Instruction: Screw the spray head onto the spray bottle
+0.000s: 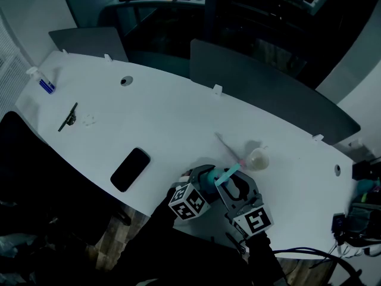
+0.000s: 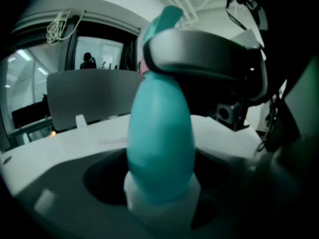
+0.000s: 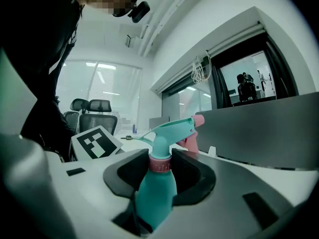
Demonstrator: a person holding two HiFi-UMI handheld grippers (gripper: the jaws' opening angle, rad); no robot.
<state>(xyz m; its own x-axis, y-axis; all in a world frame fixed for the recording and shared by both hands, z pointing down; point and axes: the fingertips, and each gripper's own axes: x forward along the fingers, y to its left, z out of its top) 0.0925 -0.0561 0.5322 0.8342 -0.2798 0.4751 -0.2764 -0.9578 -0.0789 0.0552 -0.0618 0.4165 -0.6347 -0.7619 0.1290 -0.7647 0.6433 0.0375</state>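
The left gripper (image 1: 201,180) pinches the belly of a teal plastic spray bottle (image 2: 160,133). The right gripper (image 1: 233,188) has its jaws closed round the pink ribbed collar (image 3: 160,164) beneath the teal trigger spray head (image 3: 169,128), which sits on the bottle's neck. Both hang over the near edge of a curved white table (image 1: 172,118). A flat black phone (image 1: 130,169) lies at nine o'clock from the grippers, and a translucent round cup (image 1: 258,158) at one o'clock. Grey partition panels (image 1: 268,94) line the far edge. Office chairs (image 3: 92,114) stand by bright windows.
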